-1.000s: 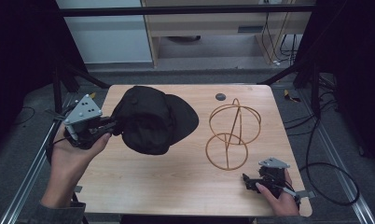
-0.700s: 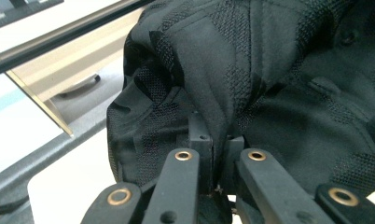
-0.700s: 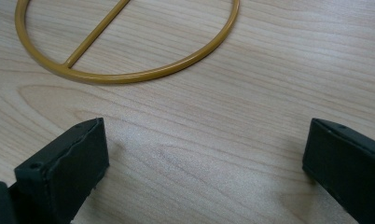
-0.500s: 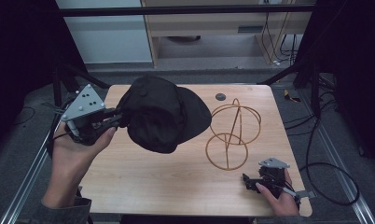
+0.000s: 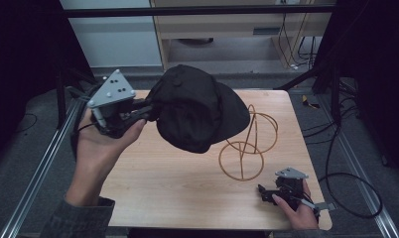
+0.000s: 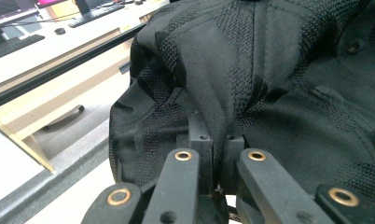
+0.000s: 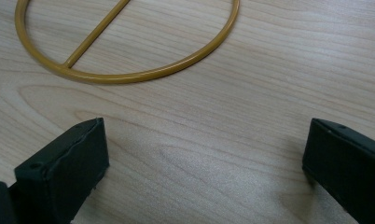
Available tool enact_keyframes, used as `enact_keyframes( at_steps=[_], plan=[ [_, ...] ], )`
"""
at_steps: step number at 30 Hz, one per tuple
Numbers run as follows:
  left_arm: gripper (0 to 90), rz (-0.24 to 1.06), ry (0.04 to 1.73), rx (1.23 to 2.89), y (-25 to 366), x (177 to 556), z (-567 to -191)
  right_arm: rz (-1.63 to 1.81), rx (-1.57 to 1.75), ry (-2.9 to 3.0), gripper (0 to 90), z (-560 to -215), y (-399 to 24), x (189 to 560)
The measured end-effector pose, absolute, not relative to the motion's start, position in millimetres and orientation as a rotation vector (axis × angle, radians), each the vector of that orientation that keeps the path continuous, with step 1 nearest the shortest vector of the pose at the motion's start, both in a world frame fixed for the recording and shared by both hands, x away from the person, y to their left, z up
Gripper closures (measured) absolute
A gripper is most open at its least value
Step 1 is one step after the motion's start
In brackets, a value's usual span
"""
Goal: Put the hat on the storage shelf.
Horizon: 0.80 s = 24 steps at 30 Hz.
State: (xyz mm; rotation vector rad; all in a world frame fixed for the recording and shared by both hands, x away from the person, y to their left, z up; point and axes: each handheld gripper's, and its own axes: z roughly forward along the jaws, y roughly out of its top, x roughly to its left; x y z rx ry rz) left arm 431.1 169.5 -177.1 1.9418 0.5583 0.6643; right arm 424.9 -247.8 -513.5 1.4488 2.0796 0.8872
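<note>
A person stands at a light wooden desk [image 5: 153,183] with a hand-held gripper in each hand. The left hand-held gripper [image 5: 147,112], topped by a grey three-cornered plate, is raised above the left part of the desk, and its two black jaws are clamped tight on the rear edge of a black fabric baseball cap [image 5: 197,114]. From above, the cap hangs in the air, clear of the desk surface, with its crown towards the gripper and its curved brim pointing right, overlapping the upper left part of a golden wire stand [image 5: 247,148] made of round hoops joined by thin rods. Whether the brim touches the wire cannot be told. In the left gripper view, the left gripper's jaws [image 6: 216,161] are pressed together with a fold of the cap's textured black cloth [image 6: 251,79] pinched between them. The wire stand sits upright on the right half of the desk. The right hand-held gripper [image 5: 265,192] rests low at the near right corner of the desk, just beside the base of the stand, with its jaws spread wide and nothing between them. In the right gripper view, bare wood lies between the right gripper's two black jaws [image 7: 204,163], and the stand's round golden base ring [image 7: 129,74] lies flat on the desk just ahead of them.
</note>
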Motion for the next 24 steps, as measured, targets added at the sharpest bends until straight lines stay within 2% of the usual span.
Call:
enact_keyframes(
  at_steps=[10,24],
  plan=[
    [87.6,0.563,0.549,1.919,122,462,-183,0.888,1.449,2.080,0.4,-513,-248,425],
    [87.5,0.542,0.530,1.983,85,477,-198,0.889,1.440,2.086,0.4,-514,-248,425]
  ],
)
